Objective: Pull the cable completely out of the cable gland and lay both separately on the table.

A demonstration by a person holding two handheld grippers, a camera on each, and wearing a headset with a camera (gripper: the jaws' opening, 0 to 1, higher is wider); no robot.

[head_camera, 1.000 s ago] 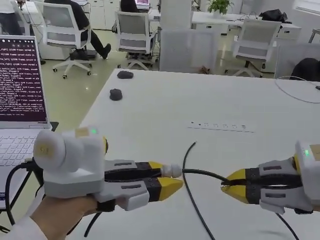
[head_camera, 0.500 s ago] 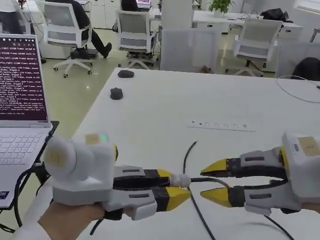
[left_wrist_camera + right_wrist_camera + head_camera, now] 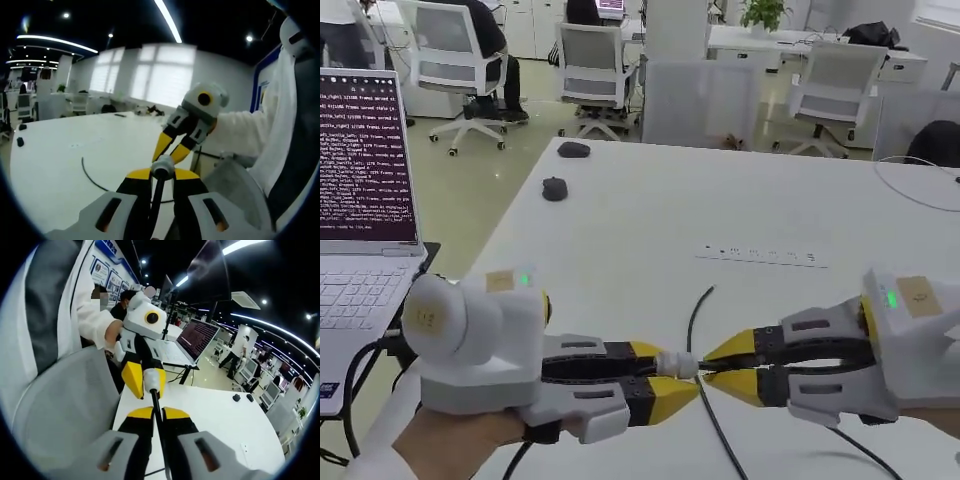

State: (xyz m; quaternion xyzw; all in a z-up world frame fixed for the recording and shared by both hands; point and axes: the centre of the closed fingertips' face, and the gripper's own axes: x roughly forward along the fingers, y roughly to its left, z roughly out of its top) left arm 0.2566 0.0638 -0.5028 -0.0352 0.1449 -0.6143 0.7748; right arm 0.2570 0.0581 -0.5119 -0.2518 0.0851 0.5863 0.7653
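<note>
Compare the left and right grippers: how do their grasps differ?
The left gripper is shut on the white cable gland; the right gripper is shut on the black cable right beside it. In the head view the left gripper points rightward, the right gripper leftward, tips almost meeting. Both are shut.

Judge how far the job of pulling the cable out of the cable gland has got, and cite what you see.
Done: the left gripper grips the white cable gland, and the right gripper is shut on the black cable just beside it. In hand: the pull itself, with the gland held above the table. Left: the cable is not yet out of the gland, and the two are not laid down separately.
</note>
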